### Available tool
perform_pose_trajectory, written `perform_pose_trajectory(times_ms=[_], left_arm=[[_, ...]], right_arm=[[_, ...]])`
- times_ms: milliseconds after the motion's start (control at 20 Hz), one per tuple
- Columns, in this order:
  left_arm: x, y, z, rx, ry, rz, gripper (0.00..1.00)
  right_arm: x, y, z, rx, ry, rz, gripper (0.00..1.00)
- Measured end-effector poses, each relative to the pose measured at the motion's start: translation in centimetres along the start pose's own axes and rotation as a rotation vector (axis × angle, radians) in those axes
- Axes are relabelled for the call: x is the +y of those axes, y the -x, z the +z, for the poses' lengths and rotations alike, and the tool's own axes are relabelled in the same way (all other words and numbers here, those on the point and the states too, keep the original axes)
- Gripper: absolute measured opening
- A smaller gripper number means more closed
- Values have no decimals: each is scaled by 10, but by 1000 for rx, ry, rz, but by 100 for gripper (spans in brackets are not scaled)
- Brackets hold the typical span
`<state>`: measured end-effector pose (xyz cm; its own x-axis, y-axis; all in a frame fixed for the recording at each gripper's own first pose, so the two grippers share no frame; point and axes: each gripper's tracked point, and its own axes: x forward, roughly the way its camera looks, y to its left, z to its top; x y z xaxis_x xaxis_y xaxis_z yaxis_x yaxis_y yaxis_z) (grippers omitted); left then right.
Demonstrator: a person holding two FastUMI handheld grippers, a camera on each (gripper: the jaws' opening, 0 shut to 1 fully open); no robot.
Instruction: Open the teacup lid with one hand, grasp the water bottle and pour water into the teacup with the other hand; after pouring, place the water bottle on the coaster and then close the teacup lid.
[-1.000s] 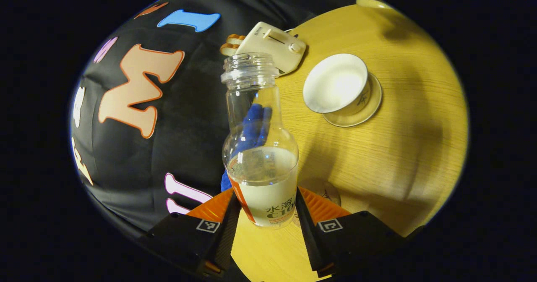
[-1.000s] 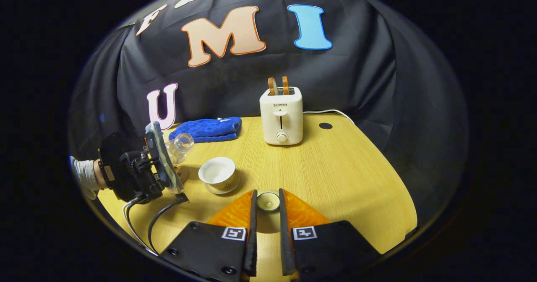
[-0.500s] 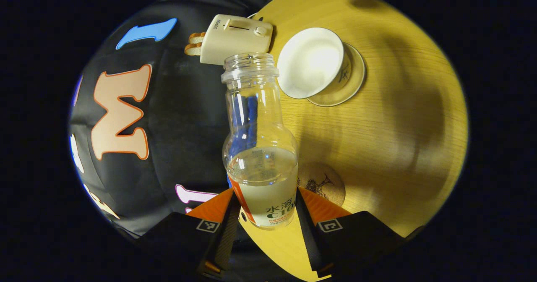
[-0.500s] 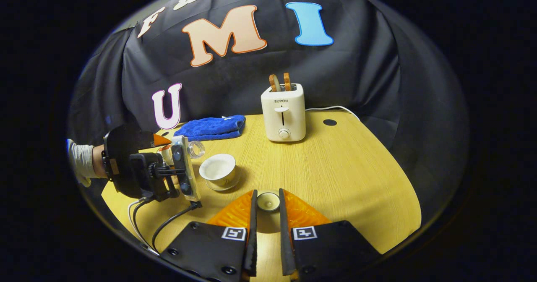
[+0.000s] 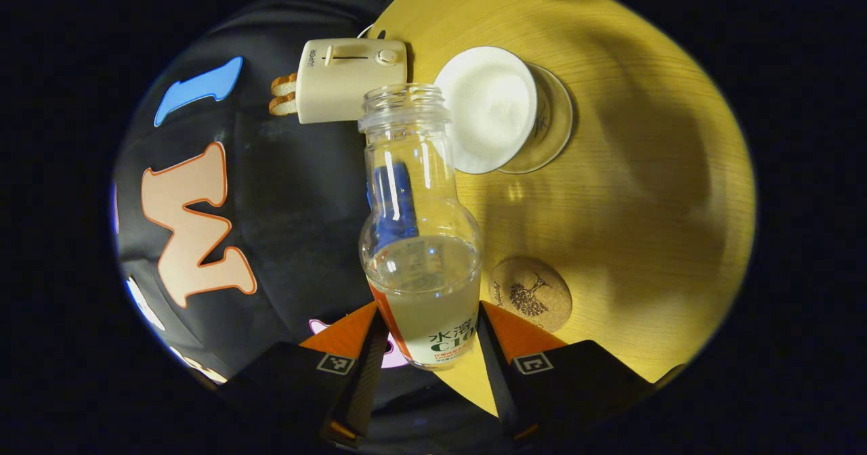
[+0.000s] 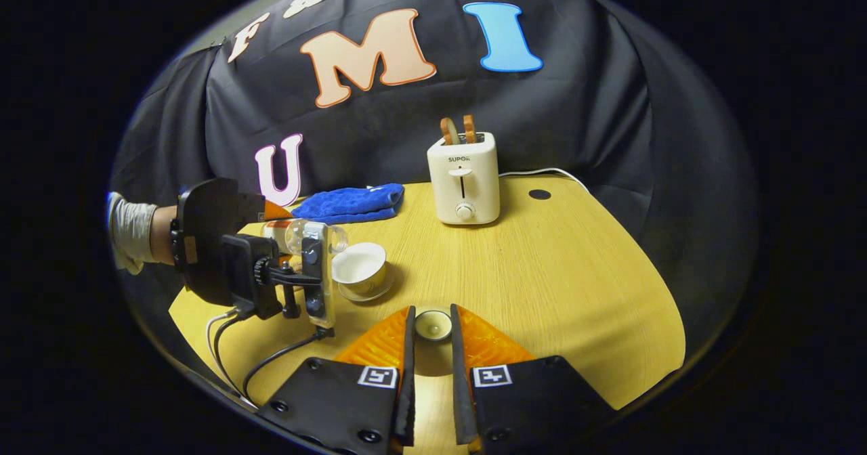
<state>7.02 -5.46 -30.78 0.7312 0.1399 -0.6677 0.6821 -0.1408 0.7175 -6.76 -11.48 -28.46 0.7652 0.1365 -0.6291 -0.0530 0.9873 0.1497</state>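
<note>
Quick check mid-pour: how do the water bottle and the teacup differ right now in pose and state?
The water bottle is tipped on its side, lifted off the table in the left gripper; the teacup stands upright on its saucer. The bottle is clear and part full; the teacup is white and opaque, and its fill cannot be judged. Both are open on top: the right gripper holds the lid.

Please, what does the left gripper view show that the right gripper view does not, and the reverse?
Left gripper view: the printed coaster lying bare on the table, and the water level in the tilted water bottle, clamped between the jaws of the left gripper.
Right gripper view: the teacup lid between the jaws of the right gripper, and a person's sleeve.
Both: the open teacup on its saucer, the toaster with bread, and the bottle.
</note>
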Motion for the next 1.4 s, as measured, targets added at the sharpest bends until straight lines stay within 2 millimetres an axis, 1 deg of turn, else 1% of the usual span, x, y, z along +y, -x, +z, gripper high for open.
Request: perform_pose_trajectory(times_ms=[100,250,300,350,450,550,650,700,750,950,1000,1100,1150,1300,1400], left_arm=[[2,2,-2,11,-34,0,70],[7,0,-8,50,-98,-4,70],[9,2,-11,63,-130,-2,70],[10,5,-13,70,-153,-3,70],[10,7,-16,87,-184,-13,69],[14,8,-18,102,-210,-15,70],[17,6,-20,122,-238,-16,70],[21,8,-23,143,-261,-9,70],[25,9,-24,152,-283,2,70],[29,13,-16,145,-324,5,69],[29,14,-15,141,-334,3,67],[31,16,-10,135,-353,1,67],[32,18,-9,133,-362,0,66],[40,24,-7,138,-395,9,66],[44,26,-10,149,-414,11,66]], right_arm=[[1,1,-2,0,4,10,26],[2,0,-3,-2,3,20,26],[2,0,-3,-2,-1,20,24],[2,0,-3,-3,-4,22,26],[2,-1,-4,-2,-2,26,26],[2,1,-5,-2,1,28,24],[1,2,-5,-2,1,29,26],[1,0,-6,-4,1,28,28],[0,0,-6,-4,-1,24,26],[-4,0,-9,-2,-14,19,28],[-5,0,-9,-3,-19,17,26],[-6,0,-10,-6,-22,14,26],[-8,-1,-10,-6,-25,12,24],[-11,-1,-11,-5,-34,6,28],[-11,-1,-12,-5,-39,5,28]])
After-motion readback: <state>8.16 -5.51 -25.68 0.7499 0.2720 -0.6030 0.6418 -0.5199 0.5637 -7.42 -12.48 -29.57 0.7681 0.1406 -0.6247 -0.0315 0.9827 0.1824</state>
